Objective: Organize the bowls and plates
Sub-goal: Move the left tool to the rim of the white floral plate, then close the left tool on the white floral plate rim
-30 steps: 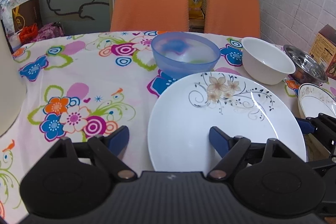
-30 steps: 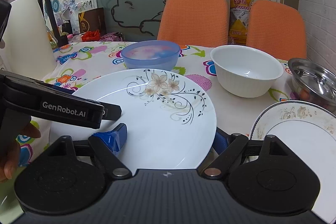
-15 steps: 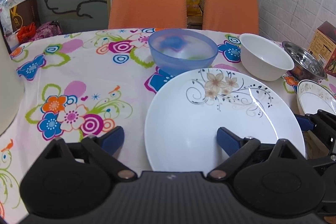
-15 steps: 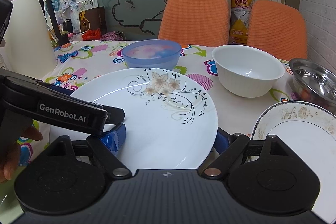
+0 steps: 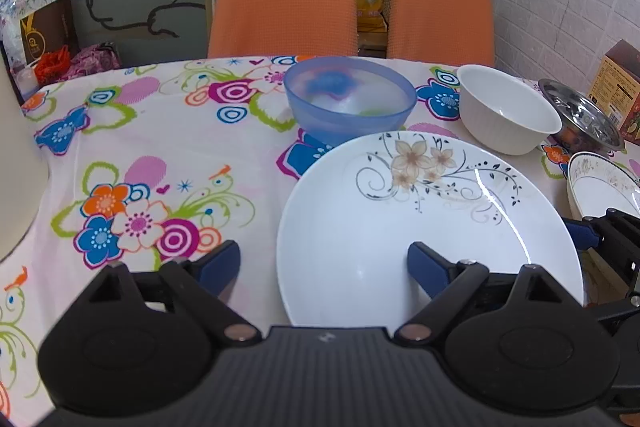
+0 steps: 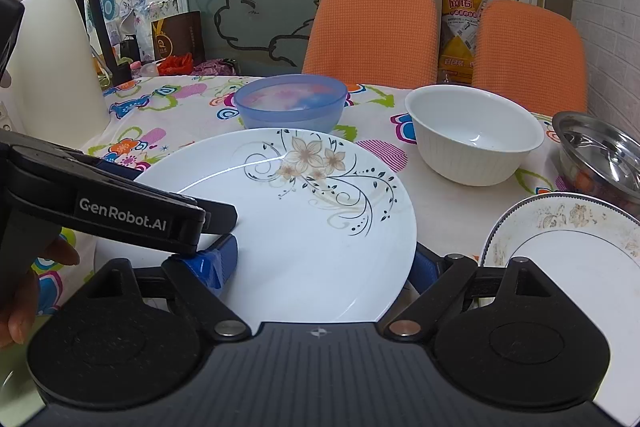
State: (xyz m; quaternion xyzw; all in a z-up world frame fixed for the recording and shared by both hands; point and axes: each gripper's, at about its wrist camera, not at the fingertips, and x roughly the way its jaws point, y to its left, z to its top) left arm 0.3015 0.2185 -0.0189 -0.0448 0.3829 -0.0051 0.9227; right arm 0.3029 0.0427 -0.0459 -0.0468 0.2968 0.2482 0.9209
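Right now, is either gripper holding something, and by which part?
Nothing is held: left gripper and right gripper stand open by the round white floral plate.

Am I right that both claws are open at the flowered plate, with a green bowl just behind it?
Not quite: the bowl just behind the flowered plate is translucent blue, not green, as both wrist views show. The rest holds: the left claw and right claw both stand open at the plate's near edge.
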